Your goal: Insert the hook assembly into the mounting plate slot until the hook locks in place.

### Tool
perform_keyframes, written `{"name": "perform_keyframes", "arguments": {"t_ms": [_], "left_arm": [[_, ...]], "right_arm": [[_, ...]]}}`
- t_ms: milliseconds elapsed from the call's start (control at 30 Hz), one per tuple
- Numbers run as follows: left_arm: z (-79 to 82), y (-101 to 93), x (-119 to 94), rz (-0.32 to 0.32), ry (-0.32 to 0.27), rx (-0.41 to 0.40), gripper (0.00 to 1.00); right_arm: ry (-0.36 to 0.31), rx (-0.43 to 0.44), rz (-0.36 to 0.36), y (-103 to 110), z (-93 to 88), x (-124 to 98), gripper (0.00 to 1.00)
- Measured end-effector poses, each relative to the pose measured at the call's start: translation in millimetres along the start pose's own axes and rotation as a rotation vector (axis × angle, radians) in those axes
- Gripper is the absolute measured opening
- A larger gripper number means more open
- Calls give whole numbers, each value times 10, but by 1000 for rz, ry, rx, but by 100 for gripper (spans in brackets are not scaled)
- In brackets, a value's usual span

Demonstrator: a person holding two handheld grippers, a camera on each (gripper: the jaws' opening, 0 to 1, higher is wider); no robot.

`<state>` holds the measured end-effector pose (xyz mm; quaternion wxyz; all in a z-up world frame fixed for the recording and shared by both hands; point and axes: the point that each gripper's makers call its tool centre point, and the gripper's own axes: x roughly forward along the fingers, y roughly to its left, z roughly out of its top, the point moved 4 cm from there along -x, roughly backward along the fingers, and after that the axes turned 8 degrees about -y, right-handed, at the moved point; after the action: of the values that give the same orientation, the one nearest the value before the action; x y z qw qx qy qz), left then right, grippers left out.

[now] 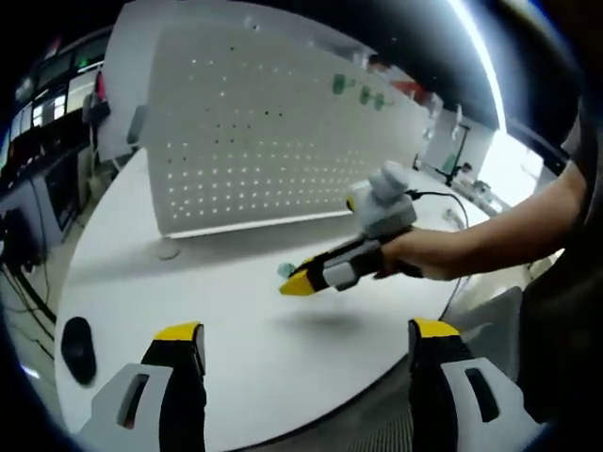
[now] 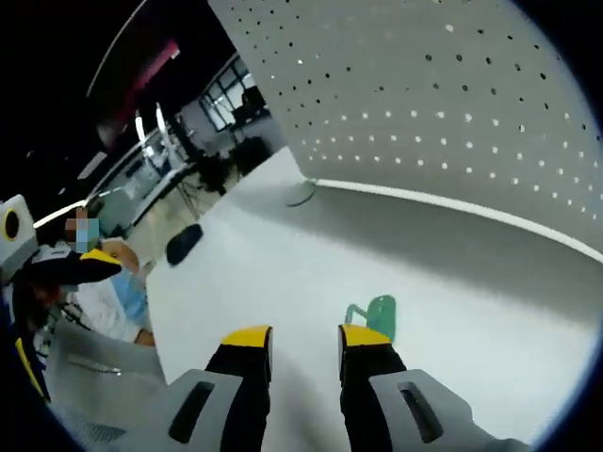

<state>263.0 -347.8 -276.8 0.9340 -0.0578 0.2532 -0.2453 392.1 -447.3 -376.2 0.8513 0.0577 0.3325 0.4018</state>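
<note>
Presently, a small green plastic hook (image 2: 380,314) lies on the smooth white surface (image 2: 283,273), just past the right hand-held gripper (image 2: 306,339), whose yellow-tipped jaws stand narrowly apart, empty. A white perforated plate (image 1: 273,132) stands upright at 12 o'clock. The left hand-held gripper (image 1: 306,334) gapes wide. A dark mouse (image 1: 78,348) rests at 9 o'clock.

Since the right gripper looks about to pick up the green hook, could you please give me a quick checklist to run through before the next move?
1. Hook in sight on the table: ok.
2. Right gripper open, hook just ahead of its right fingertip: ok.
3. Hook centred between jaws: not ok, it sits off to one side.
4. Left gripper open and apart from the hook: ok.
5. Pegboard upright at the table's back: ok.
6. Which pegboard hole to use: cannot tell.
</note>
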Motion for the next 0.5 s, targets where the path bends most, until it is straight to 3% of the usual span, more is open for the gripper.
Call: {"name": "perform_keyframes", "arguments": {"t_ms": [233, 500], "left_arm": [[-7, 5, 39, -8, 9, 1, 90], [-12, 0, 46, -14, 12, 0, 90]], "right_arm": [[-17, 21, -36, -181, 87, -16, 26], [11, -107, -28, -183, 145, 18, 26]]}}
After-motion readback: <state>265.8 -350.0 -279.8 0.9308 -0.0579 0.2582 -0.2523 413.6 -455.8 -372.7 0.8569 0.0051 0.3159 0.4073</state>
